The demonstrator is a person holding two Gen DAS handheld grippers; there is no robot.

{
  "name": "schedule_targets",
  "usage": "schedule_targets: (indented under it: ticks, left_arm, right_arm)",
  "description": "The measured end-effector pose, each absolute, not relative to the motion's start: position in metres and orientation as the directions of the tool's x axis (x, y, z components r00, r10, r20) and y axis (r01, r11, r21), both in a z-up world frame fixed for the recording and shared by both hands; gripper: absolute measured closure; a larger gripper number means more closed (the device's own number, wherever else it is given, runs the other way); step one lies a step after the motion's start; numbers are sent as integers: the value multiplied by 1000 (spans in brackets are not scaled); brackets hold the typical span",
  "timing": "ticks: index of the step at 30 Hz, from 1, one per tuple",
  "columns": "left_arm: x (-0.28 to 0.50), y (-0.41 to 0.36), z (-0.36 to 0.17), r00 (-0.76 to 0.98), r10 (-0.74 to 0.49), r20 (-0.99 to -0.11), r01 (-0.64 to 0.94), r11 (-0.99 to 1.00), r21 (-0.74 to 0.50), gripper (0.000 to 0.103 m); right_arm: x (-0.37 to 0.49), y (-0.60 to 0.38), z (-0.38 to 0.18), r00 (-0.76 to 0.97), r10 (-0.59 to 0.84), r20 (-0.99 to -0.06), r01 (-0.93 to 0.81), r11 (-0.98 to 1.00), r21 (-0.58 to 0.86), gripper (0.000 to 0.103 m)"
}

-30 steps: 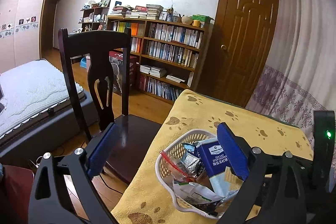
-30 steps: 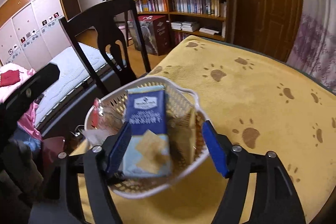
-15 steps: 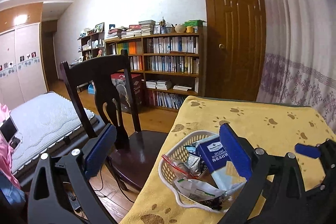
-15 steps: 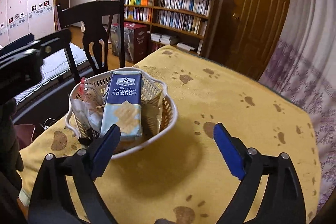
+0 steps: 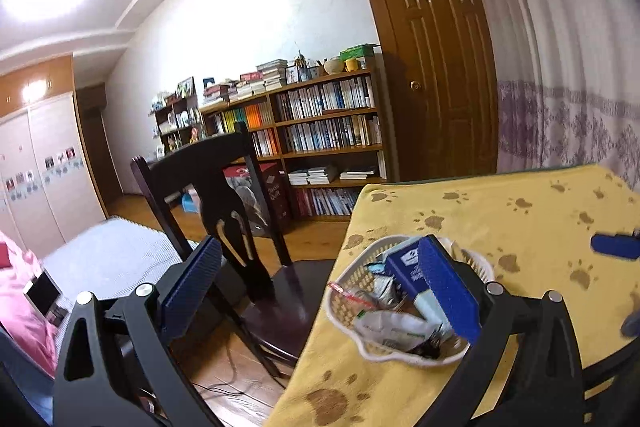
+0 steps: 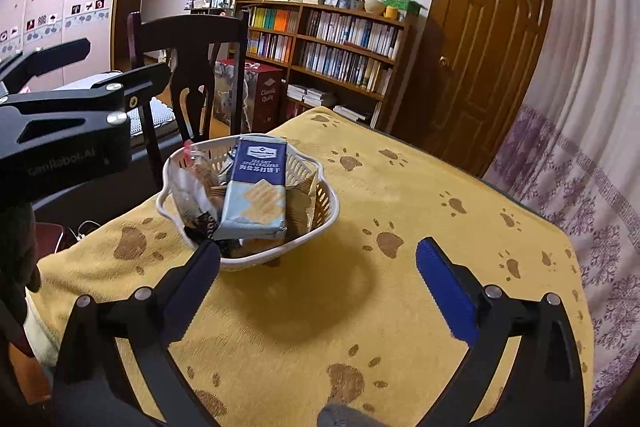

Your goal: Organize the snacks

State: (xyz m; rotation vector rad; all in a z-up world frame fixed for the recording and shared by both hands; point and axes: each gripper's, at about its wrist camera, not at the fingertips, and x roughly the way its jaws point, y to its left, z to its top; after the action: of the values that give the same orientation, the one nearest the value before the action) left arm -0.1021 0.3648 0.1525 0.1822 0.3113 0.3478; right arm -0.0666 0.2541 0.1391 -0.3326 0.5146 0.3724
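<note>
A white plastic basket (image 6: 248, 215) stood near the left edge of the table, on a yellow cloth (image 6: 400, 307) printed with brown paw marks. A blue pack of soda crackers (image 6: 258, 193) lay slanted across the top of the basket's contents, and beside it were a clear wrapper with a red strip (image 5: 354, 295) and a white pouch (image 5: 394, 327); what lay under them was too crumpled to name. The right gripper (image 6: 318, 277) hung over bare cloth just in front of the basket, its blue pads spread wide and holding nothing. The left gripper (image 5: 320, 279) hovered off the table's edge by a dark wooden chair (image 5: 224, 211), its jaws likewise wide apart and empty, one finger overlapping the basket in view. A bookcase (image 6: 332, 47) and a brown door (image 6: 488, 55) stood behind.
</note>
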Motion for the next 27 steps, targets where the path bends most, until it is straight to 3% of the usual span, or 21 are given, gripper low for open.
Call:
schedule_targets:
  ticks: [7, 27]
  left_arm:
    - [-125, 368, 135, 877, 398, -270, -310, 897, 315, 3]
    - [-122, 379, 100, 832, 450, -325, -342, 877, 338, 3]
  right_arm:
    - [-89, 263, 140, 838, 241, -490, -411, 870, -274, 5]
    - [-100, 292, 115, 875, 171, -453, -370, 840, -398, 5]
